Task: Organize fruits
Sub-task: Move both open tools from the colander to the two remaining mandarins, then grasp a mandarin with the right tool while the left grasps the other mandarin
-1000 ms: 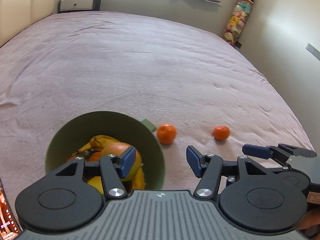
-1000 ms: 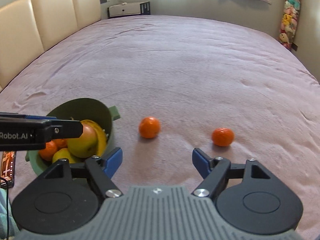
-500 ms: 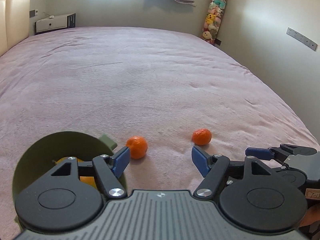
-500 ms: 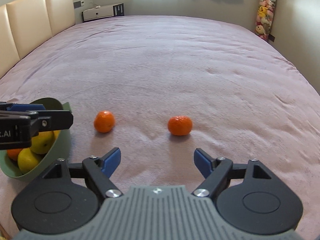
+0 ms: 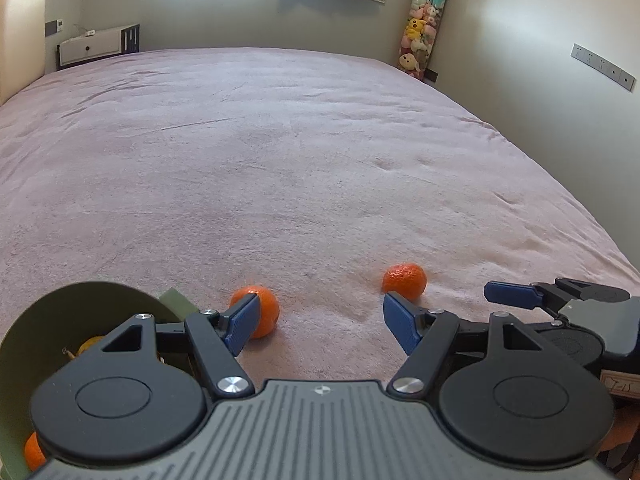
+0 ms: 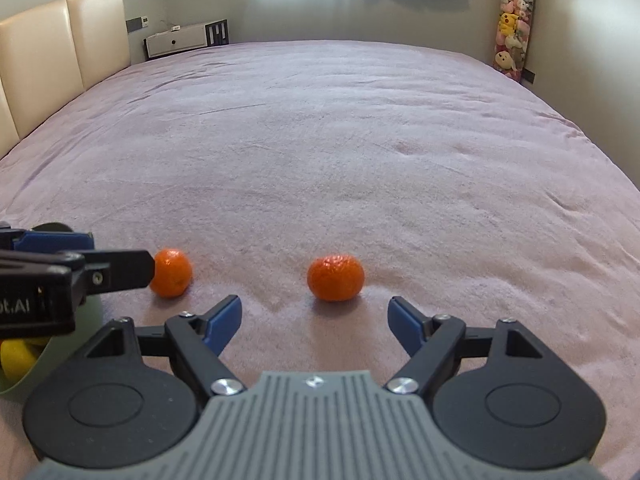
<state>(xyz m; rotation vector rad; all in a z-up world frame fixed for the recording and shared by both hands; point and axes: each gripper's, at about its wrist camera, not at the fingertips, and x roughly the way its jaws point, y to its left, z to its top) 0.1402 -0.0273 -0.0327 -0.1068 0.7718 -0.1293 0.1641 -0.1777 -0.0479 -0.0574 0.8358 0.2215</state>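
Wide pink bed (image 6: pixel 360 140), open ahead to the far wall. Green bowl (image 5: pixel 72 312) of fruit at near left. Two oranges (image 6: pixel 335 278) (image 6: pixel 171 267) lie apart on the bed. Left gripper (image 5: pixel 320 322) and right gripper (image 6: pixel 314 322): jaws wide, empty.

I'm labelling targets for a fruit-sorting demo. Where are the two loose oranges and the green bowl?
left orange (image 6: pixel 172 273), right wrist view, middle of its peel.
right orange (image 6: pixel 335 277), right wrist view, centre of its front.
green bowl (image 5: pixel 76 312), left wrist view, bare inner wall near the rim.
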